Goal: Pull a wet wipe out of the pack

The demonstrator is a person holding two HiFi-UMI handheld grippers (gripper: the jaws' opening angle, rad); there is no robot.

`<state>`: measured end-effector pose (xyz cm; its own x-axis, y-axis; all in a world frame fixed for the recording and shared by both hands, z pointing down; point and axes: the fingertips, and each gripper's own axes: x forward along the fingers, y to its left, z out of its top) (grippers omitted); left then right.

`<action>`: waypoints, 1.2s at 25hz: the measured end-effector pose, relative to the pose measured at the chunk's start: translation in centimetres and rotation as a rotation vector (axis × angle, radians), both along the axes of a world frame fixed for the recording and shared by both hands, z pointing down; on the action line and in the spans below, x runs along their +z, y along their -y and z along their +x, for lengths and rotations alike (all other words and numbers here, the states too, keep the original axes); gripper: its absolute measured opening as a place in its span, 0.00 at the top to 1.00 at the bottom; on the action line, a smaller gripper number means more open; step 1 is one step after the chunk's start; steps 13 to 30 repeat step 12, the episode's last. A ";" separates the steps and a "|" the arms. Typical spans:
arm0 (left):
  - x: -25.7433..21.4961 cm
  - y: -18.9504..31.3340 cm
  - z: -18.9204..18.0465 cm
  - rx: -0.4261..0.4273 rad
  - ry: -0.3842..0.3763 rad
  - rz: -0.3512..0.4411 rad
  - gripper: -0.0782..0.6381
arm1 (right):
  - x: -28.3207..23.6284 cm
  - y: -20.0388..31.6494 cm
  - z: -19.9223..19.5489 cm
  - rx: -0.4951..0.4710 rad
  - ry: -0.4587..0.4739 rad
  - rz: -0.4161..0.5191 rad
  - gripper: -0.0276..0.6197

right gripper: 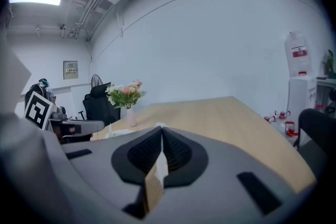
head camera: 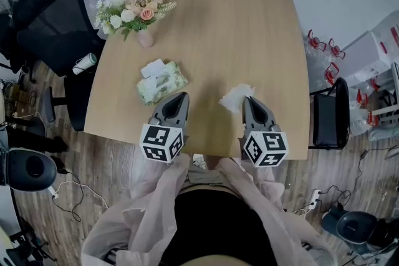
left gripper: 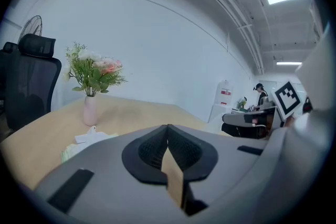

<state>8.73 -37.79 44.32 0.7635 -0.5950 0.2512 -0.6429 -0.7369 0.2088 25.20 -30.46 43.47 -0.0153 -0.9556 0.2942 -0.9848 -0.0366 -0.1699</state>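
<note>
Wipe pack lies flat on worktop, white tab up.

Left claw: just nearside-right of pack, not touching it. Clenched on nothing; pads meet along one line.

Right claw: well to the right of pack. Clenched, tip on the wet wipe; a white sliver shows in the slit between the pads.

Wet wipe: fully out, crumpled on the worktop right of pack, clear gap between them.

Flower vase: beyond pack, near far-left corner.
</note>
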 end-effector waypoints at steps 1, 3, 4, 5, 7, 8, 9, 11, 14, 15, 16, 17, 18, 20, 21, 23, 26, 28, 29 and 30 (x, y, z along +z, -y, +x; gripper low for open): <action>0.1 0.2 -0.1 -0.002 -0.001 -0.003 0.87 | 0.0 0.2 -0.1 -0.004 -0.005 -0.002 0.95; 0.3 0.5 -0.2 -0.007 0.001 -0.012 0.88 | -0.1 0.5 -0.4 -0.011 -0.012 -0.007 0.95; 0.5 0.5 -0.3 -0.008 0.002 -0.018 0.87 | -0.1 0.6 -0.5 -0.014 -0.012 -0.008 0.95; 0.6 0.6 -0.4 -0.009 0.002 -0.022 0.88 | -0.2 0.7 -0.6 -0.017 -0.011 -0.009 0.95; 0.8 0.6 -0.4 -0.008 0.002 -0.026 0.87 | -0.1 0.9 -0.8 -0.021 -0.011 -0.010 0.95; 0.8 0.7 -0.4 -0.008 0.003 -0.027 0.87 | -0.1 1.1 -0.8 -0.023 -0.012 -0.011 0.95; 0.9 0.8 -0.4 -0.008 0.004 -0.028 0.88 | 0.0 1.1 -0.9 -0.023 -0.013 -0.012 0.95; 1.1 0.8 -0.4 -0.007 0.004 -0.032 0.88 | 0.3 1.1 -0.9 -0.021 -0.012 -0.017 0.95; 1.1 0.8 -0.4 -0.007 0.005 -0.034 0.88 | 0.5 1.1 -0.9 -0.020 -0.011 -0.020 0.95; 1.1 0.8 -0.4 -0.007 0.005 -0.034 0.88 | 0.5 1.1 -0.9 -0.020 -0.011 -0.020 0.95; 1.1 0.8 -0.4 -0.007 0.005 -0.034 0.88 | 0.5 1.1 -0.9 -0.020 -0.011 -0.020 0.95; 1.1 0.8 -0.4 -0.007 0.005 -0.034 0.88 | 0.5 1.1 -0.9 -0.020 -0.011 -0.020 0.95; 1.1 0.8 -0.4 -0.007 0.005 -0.034 0.88 | 0.5 1.1 -0.9 -0.020 -0.011 -0.020 0.95; 1.1 0.8 -0.4 -0.007 0.005 -0.034 0.88 | 0.5 1.1 -0.9 -0.020 -0.011 -0.020 0.95; 1.1 0.8 -0.4 -0.007 0.005 -0.034 0.88 | 0.5 1.1 -0.9 -0.020 -0.011 -0.020 0.95; 1.1 0.8 -0.4 -0.007 0.005 -0.034 0.88 | 0.5 1.1 -0.9 -0.020 -0.011 -0.020 0.95; 1.1 0.8 -0.4 -0.007 0.005 -0.034 0.88 | 0.5 1.1 -0.9 -0.020 -0.011 -0.020 0.95; 1.1 0.8 -0.4 -0.007 0.005 -0.034 0.88 | 0.5 1.1 -0.9 -0.020 -0.011 -0.020 0.95; 1.1 0.8 -0.4 -0.007 0.005 -0.034 0.88 | 0.5 1.1 -0.9 -0.020 -0.011 -0.020 0.95; 1.1 0.8 -0.4 -0.007 0.005 -0.034 0.88 | 0.5 1.1 -0.9 -0.020 -0.011 -0.020 0.95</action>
